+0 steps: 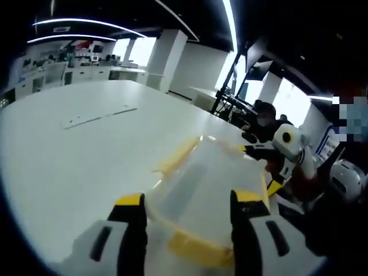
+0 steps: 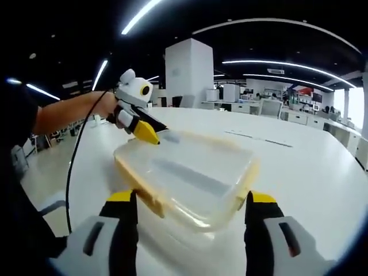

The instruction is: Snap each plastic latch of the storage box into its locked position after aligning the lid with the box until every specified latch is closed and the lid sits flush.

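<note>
A clear plastic storage box [image 1: 201, 184] with a clear lid and yellow latches lies on the white table [image 1: 69, 161]. My left gripper [image 1: 190, 201] is open, its jaws either side of the box's near end, where a yellow latch [image 1: 192, 247] lies. My right gripper [image 1: 270, 167] shows at the box's far right end, tips apart. In the right gripper view the box [image 2: 190, 167] lies ahead with the lid on, and my right gripper [image 2: 192, 198] stands open around its near end. The left gripper [image 2: 148, 133] touches the far left corner with its yellow tips.
A person's arm [image 2: 69, 112] holds the left gripper, and a black cable [image 2: 75, 167] hangs from it over the table's edge. Thin flat strips [image 1: 98, 117] lie further out on the table [image 2: 299, 161]. Desks and a white column [image 2: 187, 72] stand behind.
</note>
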